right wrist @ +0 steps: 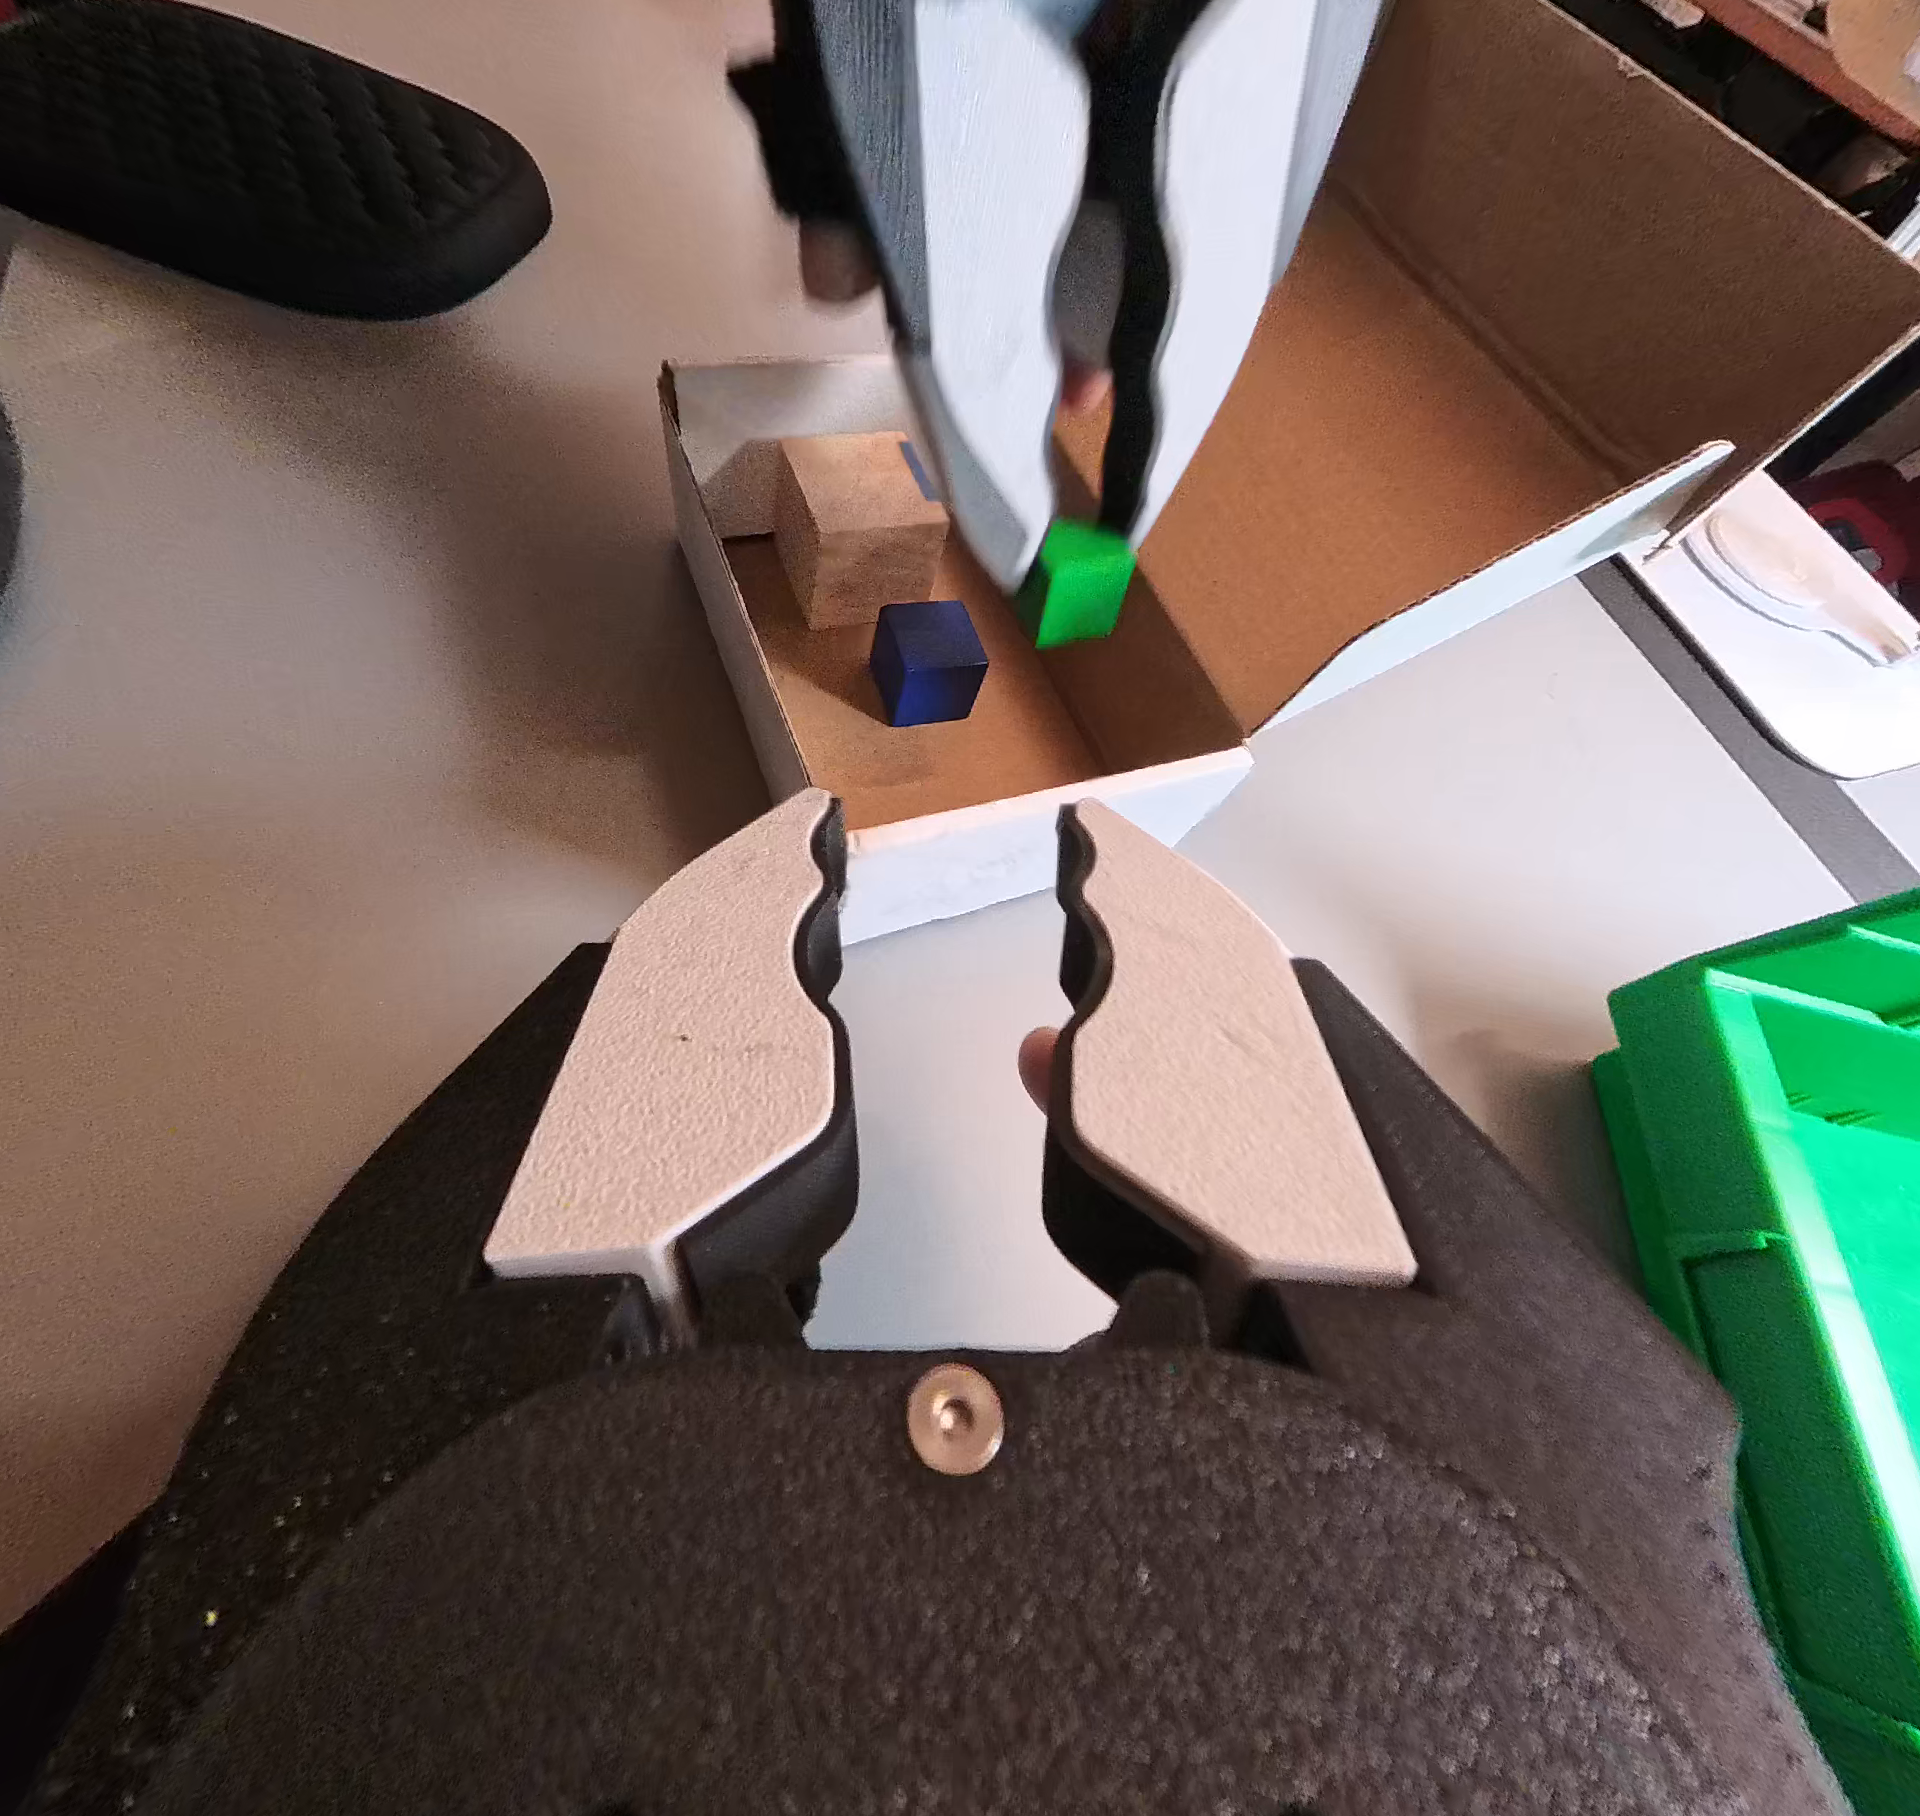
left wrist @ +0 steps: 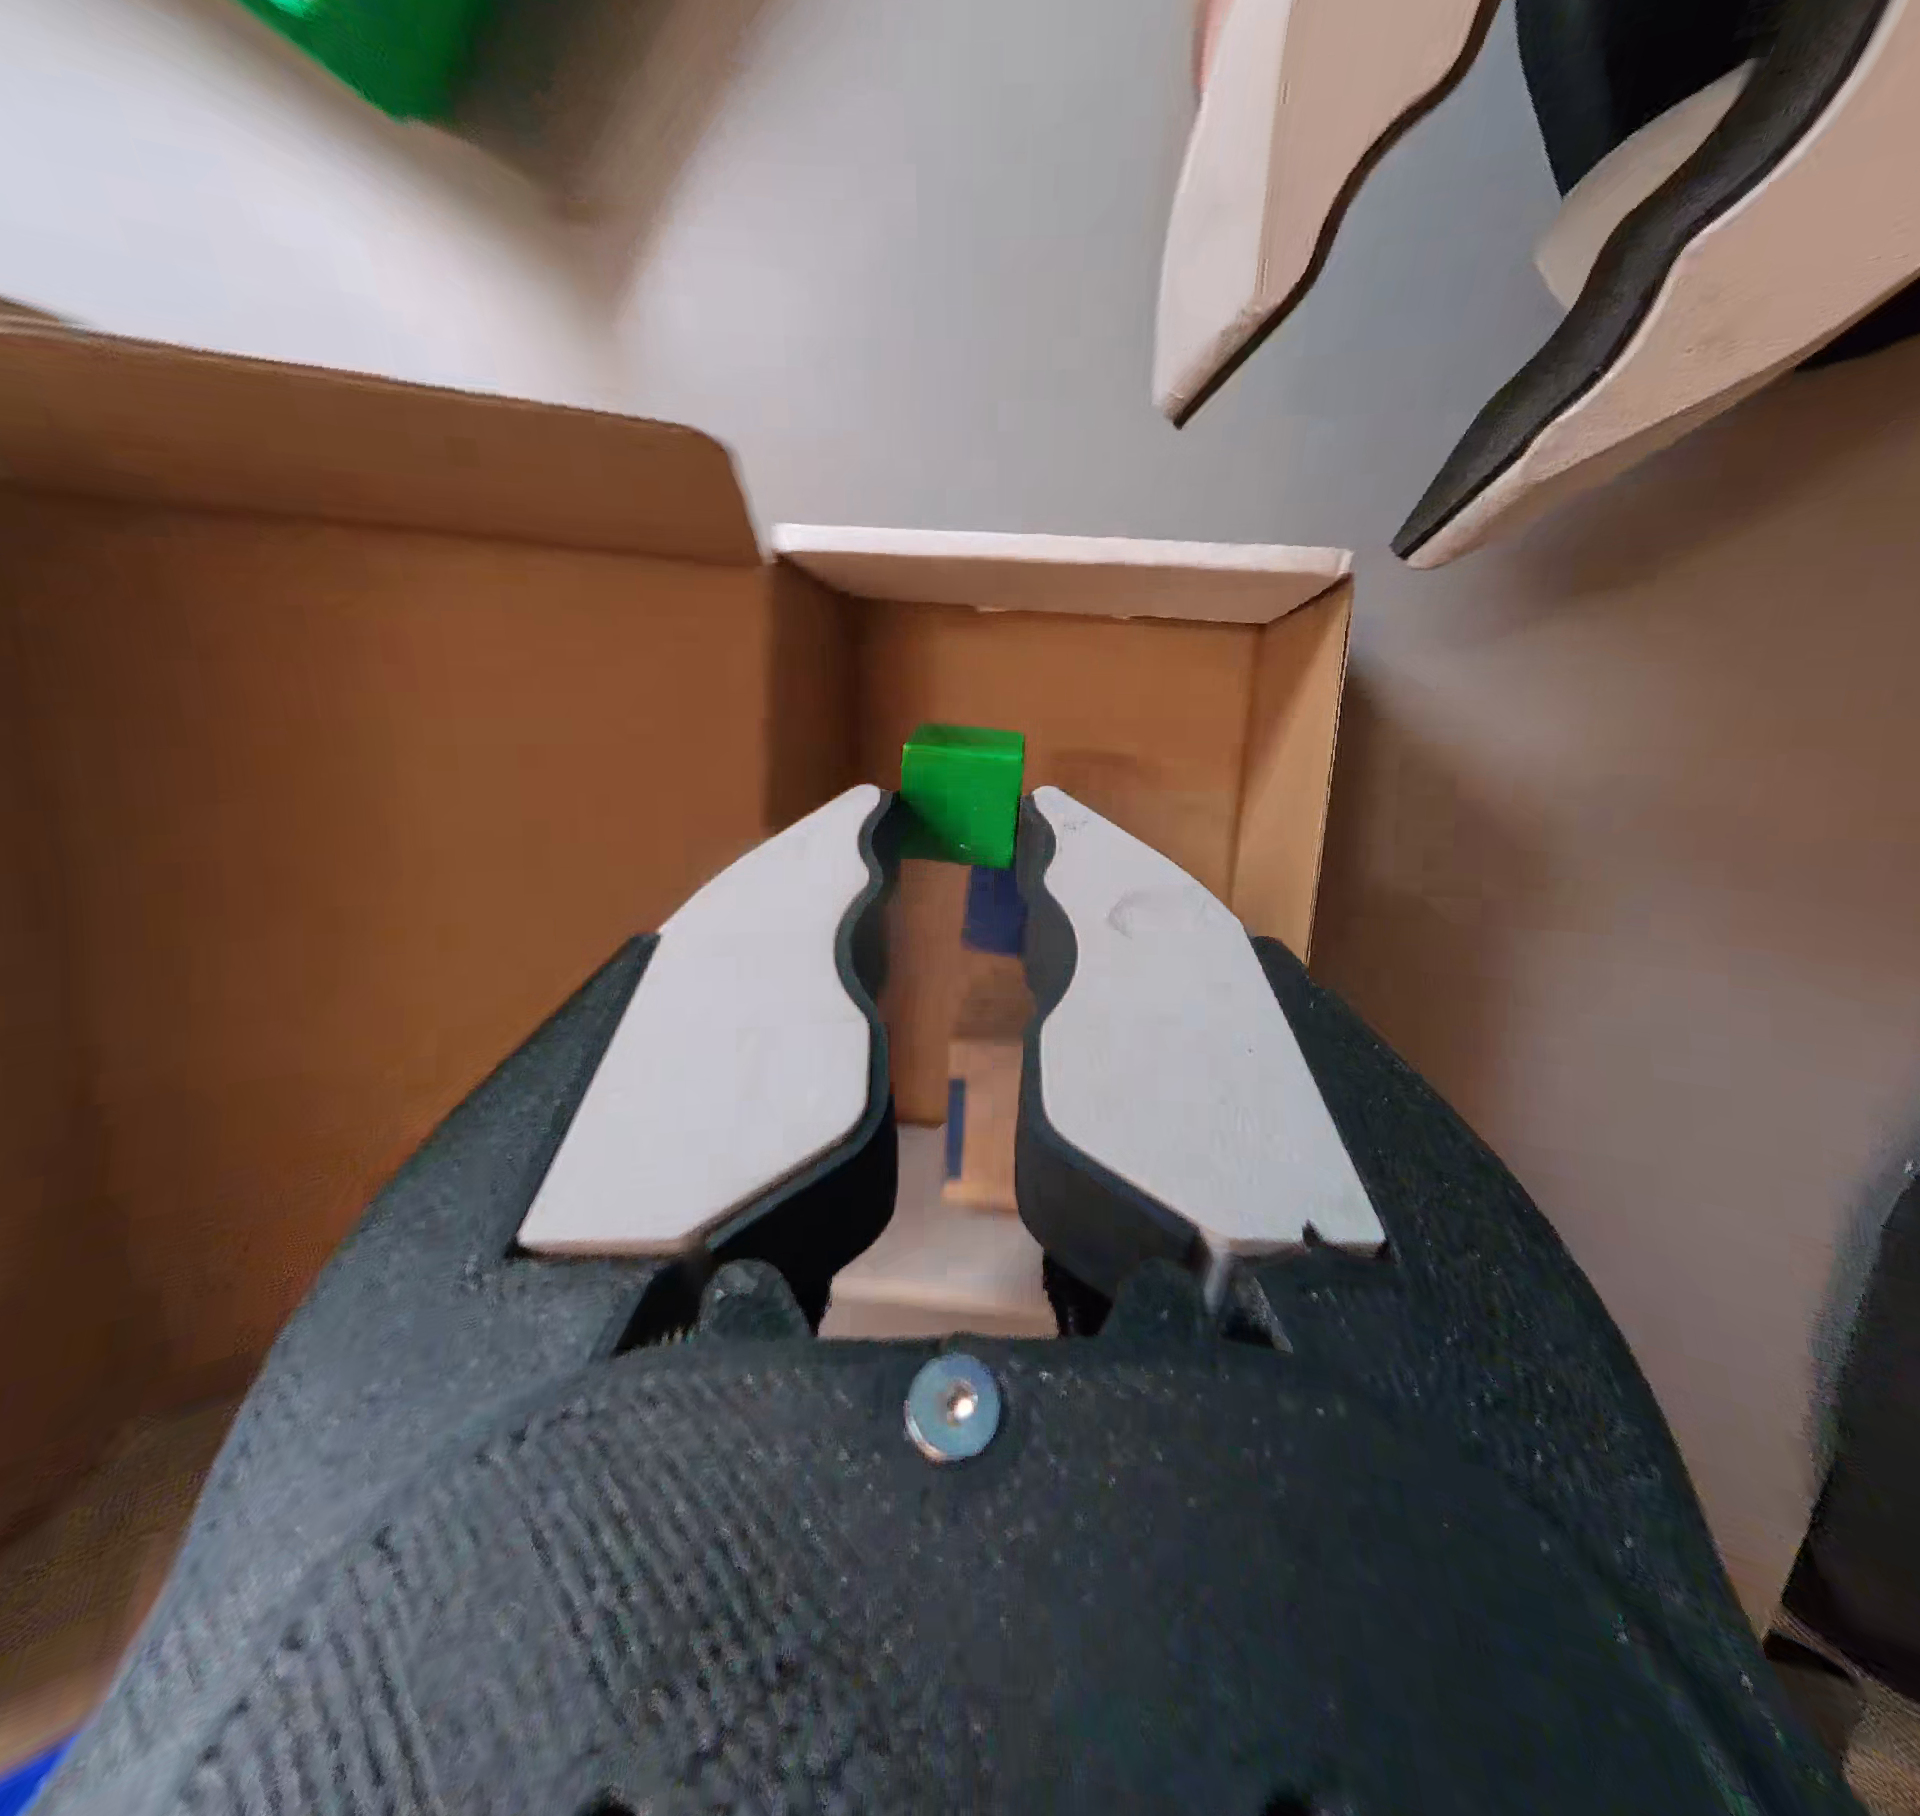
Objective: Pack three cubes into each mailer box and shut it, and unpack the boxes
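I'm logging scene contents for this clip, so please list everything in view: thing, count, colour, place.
mailer box: one, white outside, brown inside, open on the table.
green cube: one, held over the box.
blue cube: one, on the box floor.
wooden block: one, tan, at the box's far end, behind the blue cube.
green bin: one, on the table, right of the right gripper.
table: one, pale grey.
chair part: one, black, upper left.
left gripper: fingers shut on the green cube.
right gripper: open, empty, at the box's near wall.
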### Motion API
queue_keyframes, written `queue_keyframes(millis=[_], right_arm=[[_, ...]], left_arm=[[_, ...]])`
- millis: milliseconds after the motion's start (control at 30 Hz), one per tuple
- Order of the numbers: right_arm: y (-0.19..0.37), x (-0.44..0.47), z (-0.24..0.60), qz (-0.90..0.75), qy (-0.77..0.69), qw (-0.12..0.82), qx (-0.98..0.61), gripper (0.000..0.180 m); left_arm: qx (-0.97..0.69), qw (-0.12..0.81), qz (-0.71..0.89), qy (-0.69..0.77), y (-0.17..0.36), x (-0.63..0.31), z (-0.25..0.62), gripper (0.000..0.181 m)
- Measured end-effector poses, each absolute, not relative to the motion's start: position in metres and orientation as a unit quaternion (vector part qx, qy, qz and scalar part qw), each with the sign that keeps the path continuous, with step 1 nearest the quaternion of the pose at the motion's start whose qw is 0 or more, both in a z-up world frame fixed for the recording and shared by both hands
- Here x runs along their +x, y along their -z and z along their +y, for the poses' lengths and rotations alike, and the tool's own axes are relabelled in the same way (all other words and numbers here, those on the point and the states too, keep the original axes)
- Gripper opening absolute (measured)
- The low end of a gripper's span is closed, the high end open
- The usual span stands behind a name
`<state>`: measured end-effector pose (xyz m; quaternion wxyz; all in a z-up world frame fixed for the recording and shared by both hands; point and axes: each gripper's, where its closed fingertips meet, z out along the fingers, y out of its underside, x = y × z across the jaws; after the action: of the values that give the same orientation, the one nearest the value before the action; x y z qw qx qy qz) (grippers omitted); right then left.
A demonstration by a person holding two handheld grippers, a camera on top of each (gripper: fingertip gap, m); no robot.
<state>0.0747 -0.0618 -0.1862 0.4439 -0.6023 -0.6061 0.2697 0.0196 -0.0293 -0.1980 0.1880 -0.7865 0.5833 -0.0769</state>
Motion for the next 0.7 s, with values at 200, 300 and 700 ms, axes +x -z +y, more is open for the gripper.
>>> queue_keyframes(millis=[200,300,700], right_arm=[[0.189,0.075,-0.062,-0.610,-0.264,0.442,-0.603,0.039],[0.191,0.075,-0.061,-0.613,-0.259,0.438,-0.604,0.039],[0.179,0.083,-0.025,-0.517,-0.264,0.481,-0.657,0.034]], left_arm=[[-0.788,0.143,0.592,0.088,0.237,0.034,-0.038,0.021],[-0.787,0.134,0.597,0.082,0.246,0.034,-0.040,0.021],[-0.781,0.357,0.492,0.145,0.143,-0.009,-0.027,0.025]])
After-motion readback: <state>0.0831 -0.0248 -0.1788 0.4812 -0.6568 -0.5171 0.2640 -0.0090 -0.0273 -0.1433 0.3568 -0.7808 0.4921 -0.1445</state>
